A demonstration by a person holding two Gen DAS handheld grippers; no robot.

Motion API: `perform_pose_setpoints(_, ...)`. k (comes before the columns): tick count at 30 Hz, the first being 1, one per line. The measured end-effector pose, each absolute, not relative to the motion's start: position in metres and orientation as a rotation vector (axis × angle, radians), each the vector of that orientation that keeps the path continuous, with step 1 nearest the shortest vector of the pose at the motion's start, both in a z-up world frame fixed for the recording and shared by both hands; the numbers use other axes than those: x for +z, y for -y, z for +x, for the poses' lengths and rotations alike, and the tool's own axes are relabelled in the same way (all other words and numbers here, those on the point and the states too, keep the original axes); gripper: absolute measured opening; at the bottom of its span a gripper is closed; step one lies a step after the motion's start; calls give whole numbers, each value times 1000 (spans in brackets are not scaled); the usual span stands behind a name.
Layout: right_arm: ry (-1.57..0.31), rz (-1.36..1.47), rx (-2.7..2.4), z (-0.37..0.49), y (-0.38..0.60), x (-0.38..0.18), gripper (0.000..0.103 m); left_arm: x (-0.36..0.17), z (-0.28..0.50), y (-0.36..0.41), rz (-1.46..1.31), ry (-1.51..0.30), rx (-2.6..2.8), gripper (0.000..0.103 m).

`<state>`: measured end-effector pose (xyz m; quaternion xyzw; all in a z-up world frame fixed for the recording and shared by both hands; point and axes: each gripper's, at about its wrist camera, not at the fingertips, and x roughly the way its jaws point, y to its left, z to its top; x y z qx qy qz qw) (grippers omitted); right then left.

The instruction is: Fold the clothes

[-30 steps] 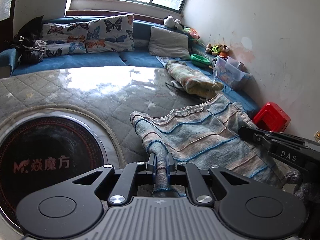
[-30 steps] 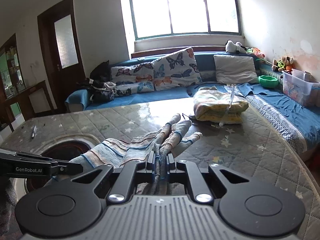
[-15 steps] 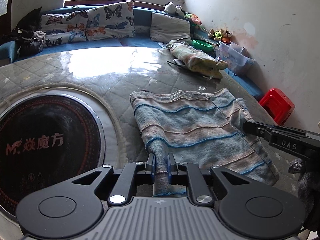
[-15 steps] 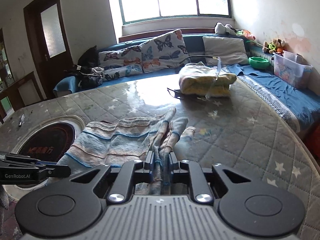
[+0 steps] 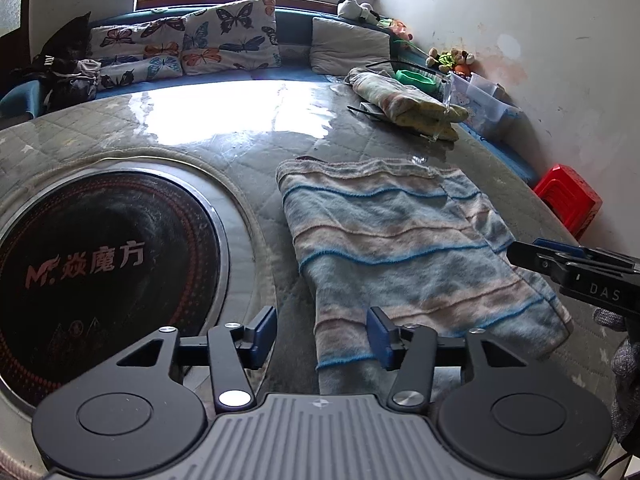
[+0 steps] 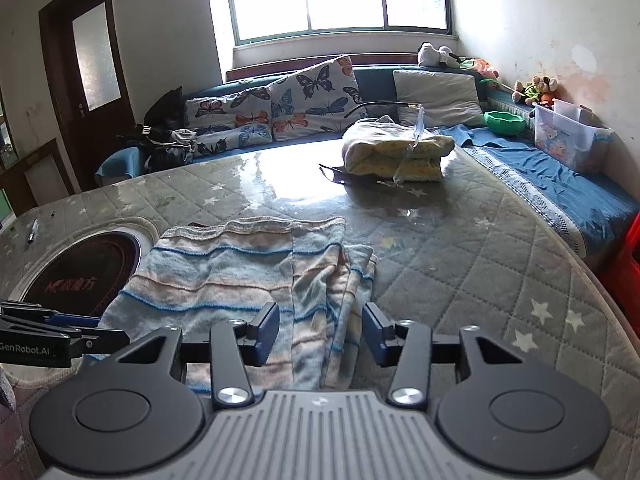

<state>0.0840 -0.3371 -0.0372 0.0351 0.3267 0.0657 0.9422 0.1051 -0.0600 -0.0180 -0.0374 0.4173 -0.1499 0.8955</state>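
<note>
A striped blue, pink and cream knitted garment [image 5: 400,240] [image 6: 240,276] lies folded flat on the quilted grey table cover. My left gripper [image 5: 322,336] hovers over its near left corner, jaws opening, pads clear of the cloth that lies between them. My right gripper [image 6: 320,334] stands over the near right edge, where bunched folds run between its fingers; its jaws are opening too and the pads do not press. Each gripper shows at the edge of the other's view: the right gripper [image 5: 576,272] and the left gripper [image 6: 52,336].
A round black inset with a red logo [image 5: 92,264] sits left of the garment. A folded yellow blanket [image 6: 396,152] lies farther back on the table. Butterfly cushions [image 6: 288,100], a blue bench [image 6: 560,176], a clear bin [image 6: 568,138] and a red stool [image 5: 568,200] lie beyond.
Both grippers were shut on the garment's near edge and held it up; they sank, the cloth settled flat on the table, and both jaws have spread off it.
</note>
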Motion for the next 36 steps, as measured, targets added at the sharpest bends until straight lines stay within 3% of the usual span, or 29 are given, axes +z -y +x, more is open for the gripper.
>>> perform_pose_setpoints(12,-688,121,61,67,351,-55,69,-23,94,59,-51,-860,-305,60)
perform_pose_setpoints(15,-680,131,68,62,350,-53,76,-22,87,58,-48,-853,-315,68)
perform_pose_setpoints(16,-675,130,72,59,349,-52,83,-21,84,59,-44,-849,-320,71)
perform_pose_setpoints(22,-653,128,76,36,340,-52,95,-21,63,59,-25,-829,-342,87)
perform_pose_setpoints(25,-645,101,65,23,334,-51,103,-20,55,57,-17,-819,-347,91)
perform_pose_setpoints(31,-635,63,48,3,324,-51,103,-19,41,53,-21,-799,-353,102)
perform_pose_setpoints(36,-639,83,40,-10,318,-54,103,-18,30,49,-25,-787,-367,103)
